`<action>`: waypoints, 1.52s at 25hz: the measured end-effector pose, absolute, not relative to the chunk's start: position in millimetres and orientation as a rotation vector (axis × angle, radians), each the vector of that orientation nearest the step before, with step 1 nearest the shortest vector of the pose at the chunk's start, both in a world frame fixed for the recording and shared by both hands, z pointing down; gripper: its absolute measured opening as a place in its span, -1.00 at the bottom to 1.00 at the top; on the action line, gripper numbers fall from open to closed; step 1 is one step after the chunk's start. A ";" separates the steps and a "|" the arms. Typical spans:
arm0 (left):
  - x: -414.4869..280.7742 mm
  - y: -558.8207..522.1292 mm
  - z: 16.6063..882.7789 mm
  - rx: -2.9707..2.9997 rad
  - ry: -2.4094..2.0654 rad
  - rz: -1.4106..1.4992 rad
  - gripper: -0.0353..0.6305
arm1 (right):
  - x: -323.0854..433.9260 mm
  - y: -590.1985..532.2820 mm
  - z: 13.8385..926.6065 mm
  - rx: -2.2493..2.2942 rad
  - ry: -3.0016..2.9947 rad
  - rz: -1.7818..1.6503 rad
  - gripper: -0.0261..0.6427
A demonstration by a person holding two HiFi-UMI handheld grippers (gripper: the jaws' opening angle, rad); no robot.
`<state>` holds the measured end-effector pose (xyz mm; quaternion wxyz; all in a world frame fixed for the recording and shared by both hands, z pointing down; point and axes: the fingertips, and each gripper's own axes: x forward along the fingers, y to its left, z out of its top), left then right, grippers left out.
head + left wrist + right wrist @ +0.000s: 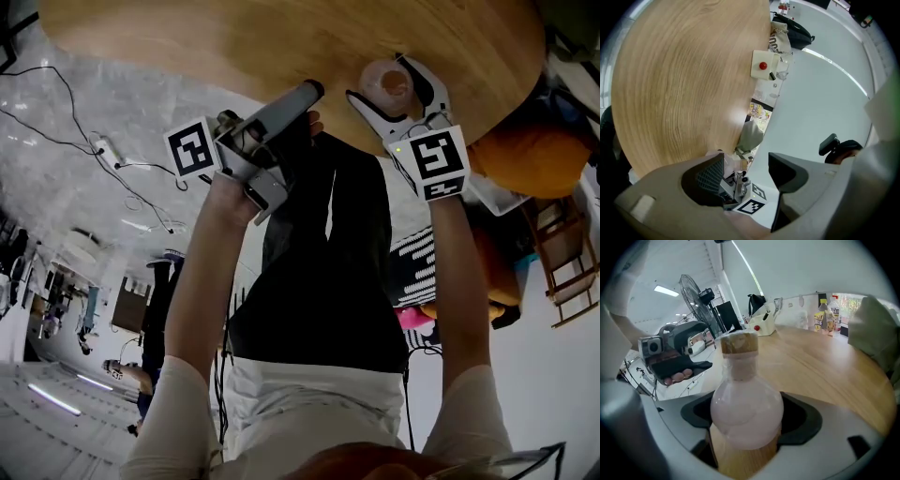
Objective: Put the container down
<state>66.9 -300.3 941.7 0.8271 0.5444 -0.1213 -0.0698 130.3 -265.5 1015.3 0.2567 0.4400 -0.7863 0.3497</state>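
The container (745,413) is a round pinkish bottle with a cork stopper and a wooden base. My right gripper (746,425) is shut on its bulb. In the head view the container (387,89) and right gripper (384,82) sit over the near edge of the round wooden table (234,42); whether the base touches the top I cannot tell. My left gripper (312,92) hangs just left of it at the table edge. In the left gripper view that gripper (746,168) stands open with nothing between its jaws.
Along the table's far rim are a white box with a red button (763,65), small bottles (759,110), a grey-green bag (751,136) and a black bag (794,30). A fan (693,294) stands beyond. An orange cushion (534,150) and wooden stool (567,272) sit at the right.
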 end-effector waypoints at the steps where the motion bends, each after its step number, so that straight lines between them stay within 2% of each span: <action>1: 65.7 -300.2 943.6 1.154 -0.258 -0.149 -0.01 | 129.5 -265.6 1018.1 1.199 -2.125 0.947 0.26; 29: 56.1 -284.2 962.1 1.133 -0.261 -0.157 -0.02 | 121.0 -262.4 1047.4 1.163 -2.015 0.637 0.27; 38: 55.5 -267.2 932.4 1.166 -0.284 -0.184 -0.02 | 123.7 -239.8 1018.6 1.109 -2.054 0.663 0.31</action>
